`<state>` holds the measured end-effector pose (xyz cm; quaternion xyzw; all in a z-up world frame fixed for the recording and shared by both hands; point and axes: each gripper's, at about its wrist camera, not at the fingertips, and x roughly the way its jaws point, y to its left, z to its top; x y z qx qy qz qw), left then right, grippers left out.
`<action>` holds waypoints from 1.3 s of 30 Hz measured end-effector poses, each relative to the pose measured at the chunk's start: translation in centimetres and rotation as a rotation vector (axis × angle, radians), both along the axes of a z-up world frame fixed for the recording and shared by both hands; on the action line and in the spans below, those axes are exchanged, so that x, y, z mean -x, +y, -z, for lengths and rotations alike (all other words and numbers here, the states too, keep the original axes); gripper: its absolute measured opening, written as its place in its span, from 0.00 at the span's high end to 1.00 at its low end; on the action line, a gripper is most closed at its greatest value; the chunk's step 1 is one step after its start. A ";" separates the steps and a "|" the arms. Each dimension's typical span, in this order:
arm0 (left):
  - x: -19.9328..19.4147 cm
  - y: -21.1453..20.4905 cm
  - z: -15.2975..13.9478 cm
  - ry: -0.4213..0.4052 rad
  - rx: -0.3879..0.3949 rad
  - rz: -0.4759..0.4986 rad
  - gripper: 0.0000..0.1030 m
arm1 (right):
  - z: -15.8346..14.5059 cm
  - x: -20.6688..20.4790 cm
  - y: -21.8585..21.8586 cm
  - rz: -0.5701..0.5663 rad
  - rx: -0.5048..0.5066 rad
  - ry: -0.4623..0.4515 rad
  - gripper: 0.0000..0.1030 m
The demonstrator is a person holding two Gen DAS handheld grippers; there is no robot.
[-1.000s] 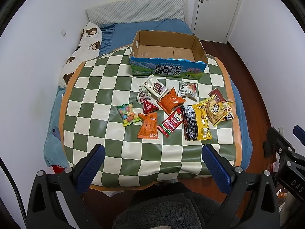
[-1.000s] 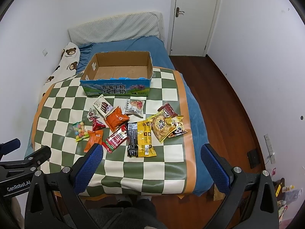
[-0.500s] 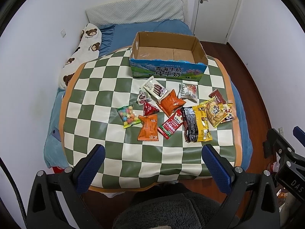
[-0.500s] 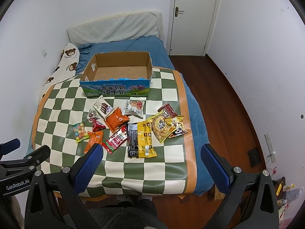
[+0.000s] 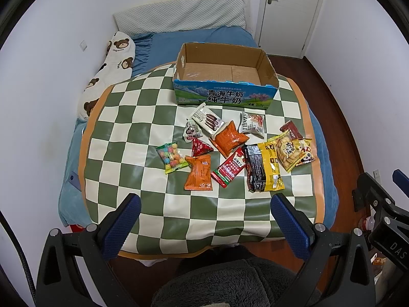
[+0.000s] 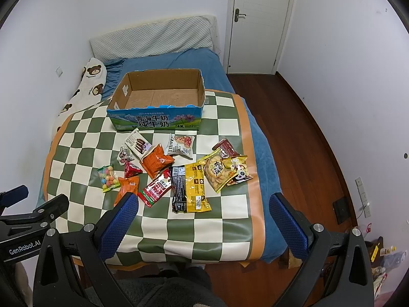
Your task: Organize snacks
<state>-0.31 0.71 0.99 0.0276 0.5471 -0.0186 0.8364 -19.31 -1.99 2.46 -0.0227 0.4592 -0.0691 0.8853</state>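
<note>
Several snack packets lie in a loose cluster on a green-and-white checkered mat. Among them are a candy bag, an orange packet, a red packet, a yellow-and-black bag and a cookie bag. An empty cardboard box with blue printed sides stands behind them; it also shows in the right wrist view. My left gripper is open and empty above the mat's near edge. My right gripper is open and empty, likewise short of the snacks.
The mat covers a table over a bed with blue sheets, a bear-print pillow at left and white walls. A closed door and wooden floor lie to the right. A dark fuzzy cushion sits below the grippers.
Both grippers have drawn back and up slightly, so the mat and snacks sit a little farther away. Nothing on the mat has moved. Both stay open.
</note>
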 end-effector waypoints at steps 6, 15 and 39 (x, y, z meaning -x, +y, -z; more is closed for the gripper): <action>0.0 0.0 0.0 0.001 0.000 0.003 0.00 | 0.0 0.0 0.0 -0.001 -0.003 0.001 0.00; -0.2 0.1 -0.1 0.004 0.002 0.002 0.00 | 0.1 -0.1 0.2 -0.005 -0.002 0.006 0.00; -0.4 0.0 0.0 0.004 0.003 -0.001 0.00 | 0.1 -0.2 0.2 -0.005 -0.007 0.009 0.00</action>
